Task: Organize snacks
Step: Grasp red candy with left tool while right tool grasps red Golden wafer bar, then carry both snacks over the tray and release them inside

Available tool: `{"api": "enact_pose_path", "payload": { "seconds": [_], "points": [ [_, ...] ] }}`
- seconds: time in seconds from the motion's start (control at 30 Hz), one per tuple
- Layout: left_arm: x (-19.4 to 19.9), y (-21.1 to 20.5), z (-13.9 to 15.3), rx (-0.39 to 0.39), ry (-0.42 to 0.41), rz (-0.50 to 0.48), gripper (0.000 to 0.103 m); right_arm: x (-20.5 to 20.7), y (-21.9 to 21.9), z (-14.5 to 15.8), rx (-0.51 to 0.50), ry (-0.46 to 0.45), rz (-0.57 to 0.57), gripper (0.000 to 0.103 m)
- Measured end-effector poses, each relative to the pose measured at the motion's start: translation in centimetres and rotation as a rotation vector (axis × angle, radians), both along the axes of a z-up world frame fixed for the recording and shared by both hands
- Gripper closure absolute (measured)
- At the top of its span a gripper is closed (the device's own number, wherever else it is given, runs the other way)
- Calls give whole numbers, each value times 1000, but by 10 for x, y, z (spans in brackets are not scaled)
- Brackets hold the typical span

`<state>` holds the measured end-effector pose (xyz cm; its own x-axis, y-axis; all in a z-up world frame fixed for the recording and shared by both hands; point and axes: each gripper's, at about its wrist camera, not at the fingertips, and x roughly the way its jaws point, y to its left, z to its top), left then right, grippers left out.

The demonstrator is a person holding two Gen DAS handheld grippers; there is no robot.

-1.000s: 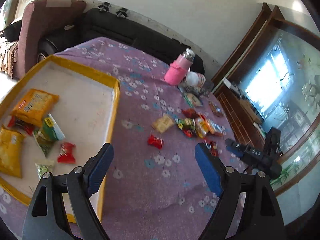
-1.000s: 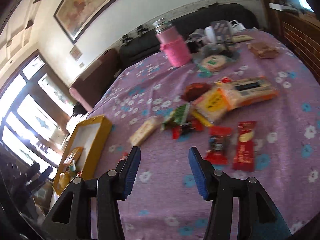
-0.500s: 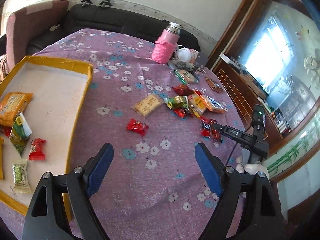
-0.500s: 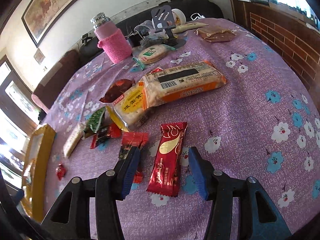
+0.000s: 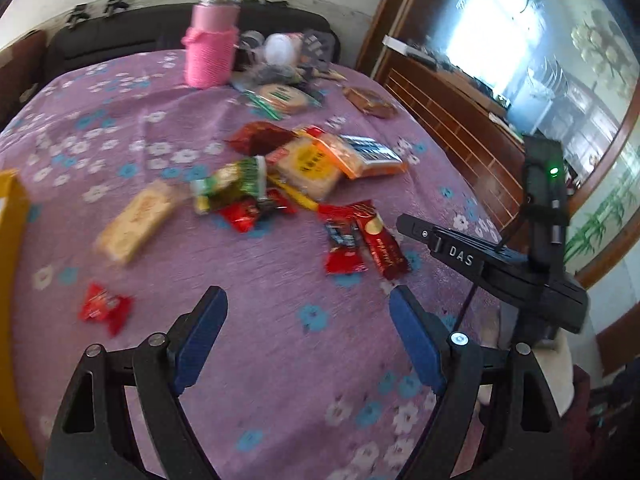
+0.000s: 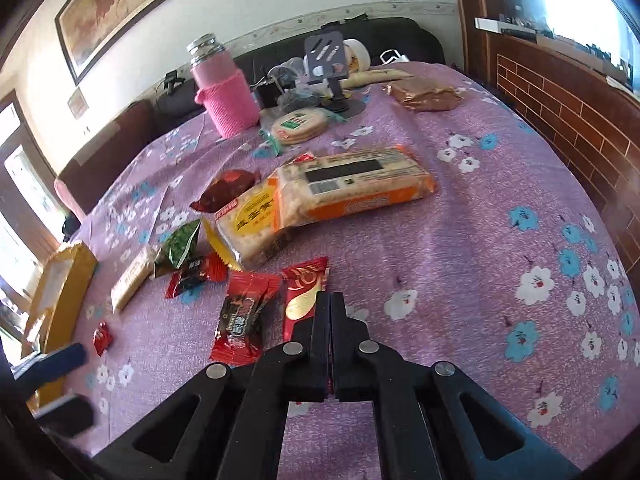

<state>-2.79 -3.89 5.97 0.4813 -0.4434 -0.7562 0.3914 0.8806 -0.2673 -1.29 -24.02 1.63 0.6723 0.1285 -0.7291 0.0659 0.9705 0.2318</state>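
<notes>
Loose snacks lie on the purple flowered cloth [image 5: 304,360]. My right gripper [image 6: 330,298] is shut on the right edge of a red and gold snack bar [image 6: 302,300], which rests flat on the cloth; a red sliver shows between the fingers. In the left wrist view that gripper [image 5: 400,220] has its tip at the same bar [image 5: 380,244]. A dark red candy pack [image 6: 242,320] lies just left of the bar. My left gripper [image 5: 308,294] hangs open above bare cloth. A small red candy [image 5: 104,308] lies to its left. The yellow box [image 6: 68,288] stands at the far left.
A pile holds an orange cracker pack [image 6: 352,192], a yellow cracker pack [image 6: 252,220], a green pack [image 6: 182,242] and a pale biscuit [image 6: 132,276]. A pink-sleeved bottle [image 6: 226,96], a phone stand [image 6: 328,60] and clutter stand at the back. The table's edge runs along the right.
The left gripper has swung right, away from the yellow box and toward the snack pile. The right gripper has come down over the red and gold bar and its jaws have closed.
</notes>
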Motion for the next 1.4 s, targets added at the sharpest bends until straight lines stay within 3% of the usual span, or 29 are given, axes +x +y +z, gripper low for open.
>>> {"api": "enact_pose_path", "payload": {
  "seconds": [0.17, 0.23, 0.27, 0.3, 0.47, 0.5, 0.53, 0.73, 0.87, 1.03, 1.1, 1.23, 1.4],
  "points": [
    [21, -44, -16, 68, -34, -77, 22, 9, -20, -9, 159, 59, 9, 95],
    [29, -55, -22, 98, -37, -100, 38, 11, -26, -9, 209, 57, 5, 88],
    [34, -60, -26, 106, -25, -111, 53, 10, -28, -8, 213, 51, -1, 82],
    [37, -63, -29, 110, -14, -117, 58, 9, -29, -7, 214, 46, -4, 80],
    [46, -68, -32, 106, -33, -115, 60, 13, -25, -8, 216, 51, 12, 78],
    [46, -70, -33, 121, -41, -114, 76, 14, -24, -8, 212, 54, 16, 78],
    [46, -71, -32, 140, -45, -116, 83, 14, -23, -9, 210, 56, 23, 78],
    [40, -37, -24, 63, -29, -56, 83, 16, -6, -11, 141, 56, 79, 75],
    [22, -8, -8, 14, -53, -14, 83, 16, 14, -8, 50, 36, 122, 55],
    [-6, 27, 9, -29, -92, 47, 83, 12, 44, -10, -156, 27, 148, 53],
    [-18, 42, 16, -37, -113, 71, 83, 12, 51, -11, -211, 36, 145, 53],
    [-39, 81, 28, -57, -146, 128, 83, 9, 59, -11, -286, 34, 124, 75],
    [-63, 141, 40, -71, -179, 230, 82, 5, 61, -9, -279, 34, 111, 76]
  ]
}}
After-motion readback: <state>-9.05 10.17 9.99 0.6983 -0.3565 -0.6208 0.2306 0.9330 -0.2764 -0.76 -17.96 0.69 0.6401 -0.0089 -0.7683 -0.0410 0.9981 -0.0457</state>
